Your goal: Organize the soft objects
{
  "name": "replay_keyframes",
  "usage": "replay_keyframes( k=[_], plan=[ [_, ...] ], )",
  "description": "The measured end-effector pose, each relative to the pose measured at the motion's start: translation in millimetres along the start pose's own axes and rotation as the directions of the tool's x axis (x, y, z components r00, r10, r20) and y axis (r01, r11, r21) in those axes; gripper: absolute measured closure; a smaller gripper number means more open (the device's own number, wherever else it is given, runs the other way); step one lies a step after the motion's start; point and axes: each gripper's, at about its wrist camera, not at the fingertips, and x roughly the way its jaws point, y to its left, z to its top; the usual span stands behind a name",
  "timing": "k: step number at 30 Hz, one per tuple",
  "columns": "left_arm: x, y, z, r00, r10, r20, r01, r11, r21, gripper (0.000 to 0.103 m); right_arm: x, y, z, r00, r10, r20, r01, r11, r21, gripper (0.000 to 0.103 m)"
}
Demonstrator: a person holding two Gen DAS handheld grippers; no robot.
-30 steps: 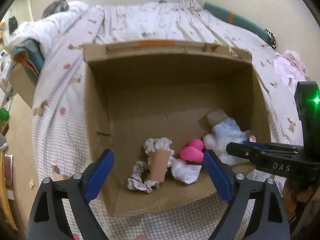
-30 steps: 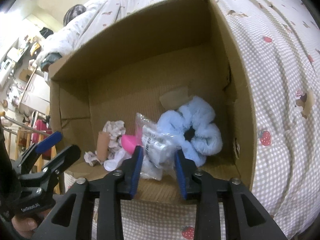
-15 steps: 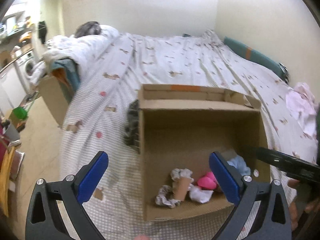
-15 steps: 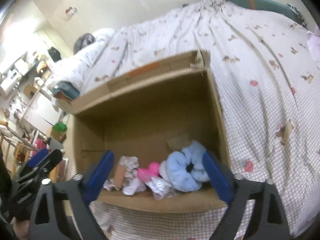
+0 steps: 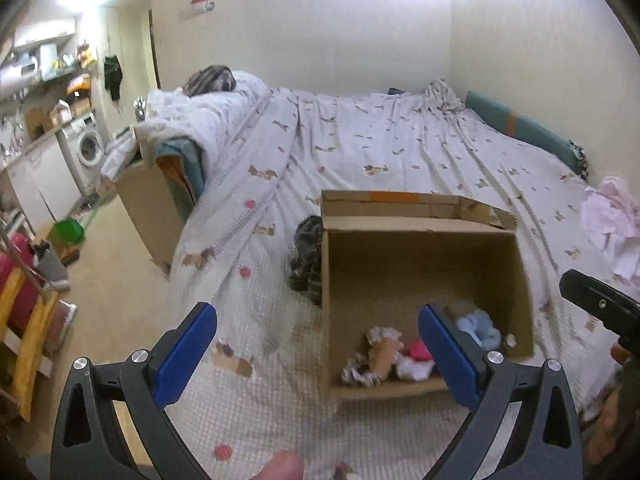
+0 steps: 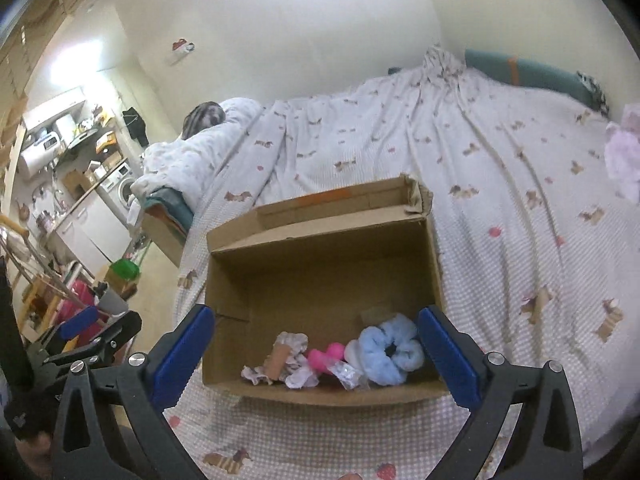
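Left gripper [image 5: 316, 350]: spread wide, nothing between my blue pads; it hangs above the bed's near edge, left of the cardboard box [image 5: 420, 236].
Right gripper [image 6: 316, 354]: its jaws have just been opening and now stand wide, pinching nothing; the box sits framed between my fingers.
Soft objects: all lie along the box's near wall: blue scrunchie [image 6: 390, 354], pink piece [image 6: 324, 356], clear packet [image 6: 346, 374], patterned scrunchie [image 6: 294, 342] by a cardboard tube [image 6: 278, 360].
Step in hand: judged a withdrawal after a drop into the box. To do it well, I keep both grippers spread, clear the box rim, and then look for the next soft item.
Left view only: a dark striped cloth [image 5: 306, 256] tucked against the box's outer left wall, and the right gripper's black tip at the right edge.
Right view only: the clear packet, and the scrunchie's whole ring.
Both views: a pink cloth [image 5: 610, 216] lies well apart on the bed [image 5: 400, 152], perhaps the next candidate.
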Motion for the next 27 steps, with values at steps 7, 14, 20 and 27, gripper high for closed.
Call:
replay_keyframes(
  k=[7, 14, 20, 27],
  plan=[
    [-18, 11, -26, 0.999, -0.032, -0.029, 0.031, 0.998, -0.056, 0.002, -21, -6, -25, 1.0, -0.022, 0.022, 0.021, 0.999, 0.028, 0.0],
    [-20, 19, -42, 0.998, -0.043, -0.05, 0.039, 0.995, -0.09, 0.001, -31, -4, -43, 0.999, -0.038, 0.029, 0.038, 0.999, -0.008, 0.0],
    [-11, 10, -52, 0.996, -0.042, -0.076, 0.039, 0.998, -0.048, 0.001, -31, -9, -60, 0.997, -0.043, 0.057, 0.042, 0.999, 0.008, 0.0],
    [5, 6, -59, 0.993, -0.033, -0.109, 0.028, 0.999, -0.042, 0.001, -22, -13, -66, 0.994, -0.091, 0.06, 0.091, 0.996, 0.004, 0.0]
  ],
)
